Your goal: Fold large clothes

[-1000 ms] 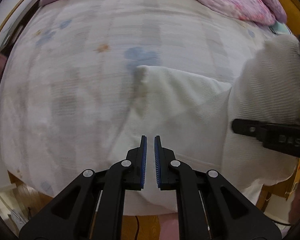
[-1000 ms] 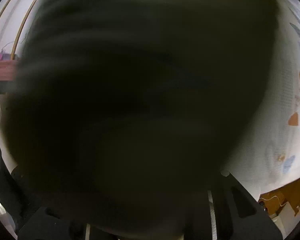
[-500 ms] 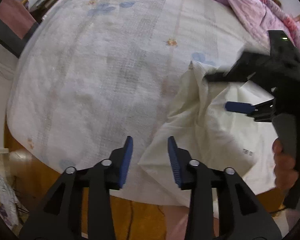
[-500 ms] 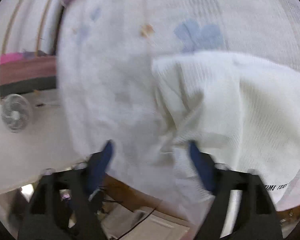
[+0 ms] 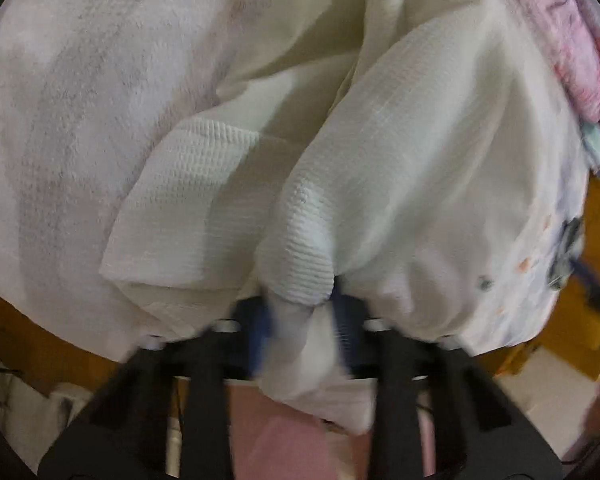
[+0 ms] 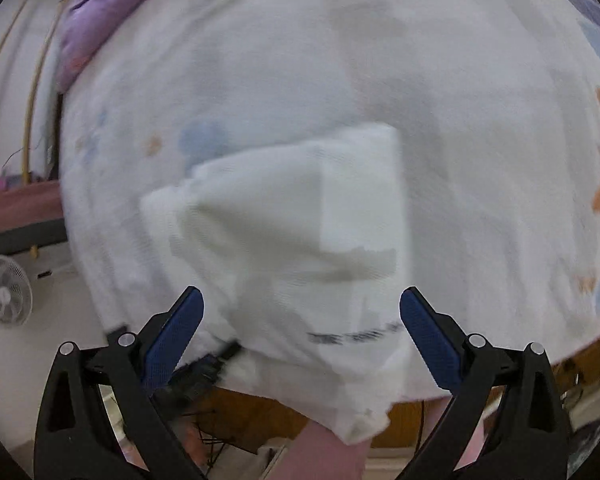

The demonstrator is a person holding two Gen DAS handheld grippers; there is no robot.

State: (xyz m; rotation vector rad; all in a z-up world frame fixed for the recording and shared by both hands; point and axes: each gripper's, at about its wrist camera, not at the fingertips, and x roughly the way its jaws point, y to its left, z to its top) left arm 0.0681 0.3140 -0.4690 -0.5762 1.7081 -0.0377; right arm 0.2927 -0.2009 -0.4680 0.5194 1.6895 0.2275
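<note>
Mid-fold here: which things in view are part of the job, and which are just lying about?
Job:
white garment, bunched between the left claw pads, which have just been closing
right claw, open above it
bed sheet underneath

Lying about:
pink blanket
purple bedding
fan

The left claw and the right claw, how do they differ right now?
The left claw has been closing and now pinches a bunched fold of the white garment; the right claw stands wide open with nothing pressed between its pads. The left claw's picture is filled by fabric up close, while the right claw hovers over the garment's printed hem. Both have black arms with blue pads and point down at the bed.
</note>
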